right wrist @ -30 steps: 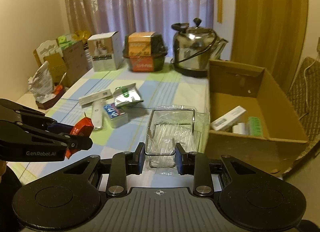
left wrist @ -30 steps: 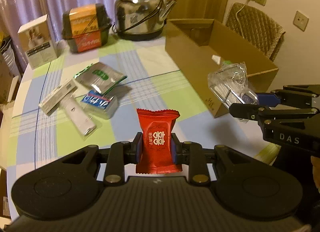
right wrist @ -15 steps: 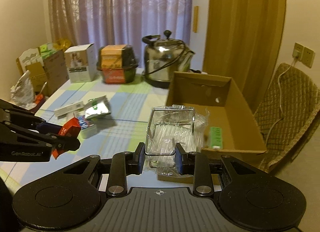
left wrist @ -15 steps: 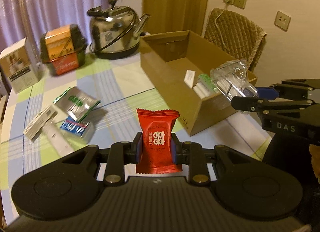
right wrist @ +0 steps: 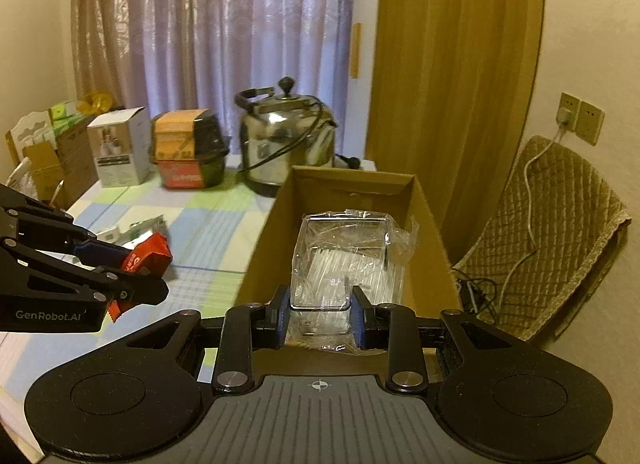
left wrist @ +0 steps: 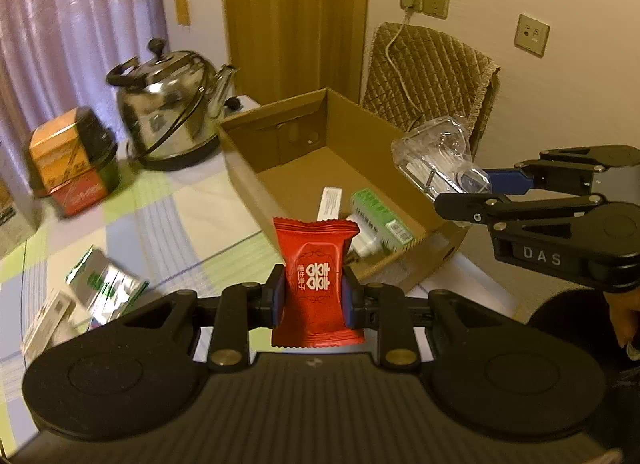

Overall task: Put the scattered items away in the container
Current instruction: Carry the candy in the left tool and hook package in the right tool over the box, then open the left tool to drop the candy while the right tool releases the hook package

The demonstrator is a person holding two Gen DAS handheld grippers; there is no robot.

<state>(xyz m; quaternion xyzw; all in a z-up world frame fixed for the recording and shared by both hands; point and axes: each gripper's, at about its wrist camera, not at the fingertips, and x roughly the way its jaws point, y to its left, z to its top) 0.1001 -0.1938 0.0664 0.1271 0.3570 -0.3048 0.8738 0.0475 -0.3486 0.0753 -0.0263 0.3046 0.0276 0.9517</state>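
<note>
The right gripper point(right wrist: 319, 314) is pinching the clear plastic packet point(right wrist: 344, 256) directly over the cardboard box point(right wrist: 430, 220), which is running lengthwise toward twelve o'clock. The left gripper point(left wrist: 314, 298) is clamping the red candy sachet point(left wrist: 318, 278), with the box lying at one o'clock.

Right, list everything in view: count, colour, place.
cardboard box: 1, brown, table's right side
white carton: 1, in box
green pack: 1, in box
kettle: 1, steel, behind box
noodle bowl: 1, black-orange, left of kettle
white box: 1, left of bowl
silver-green pouch: 1, on tablecloth
chair cover: 1, tan, right
red sachet: 1, in left gripper
clear packet: 1, in right gripper, over box
</note>
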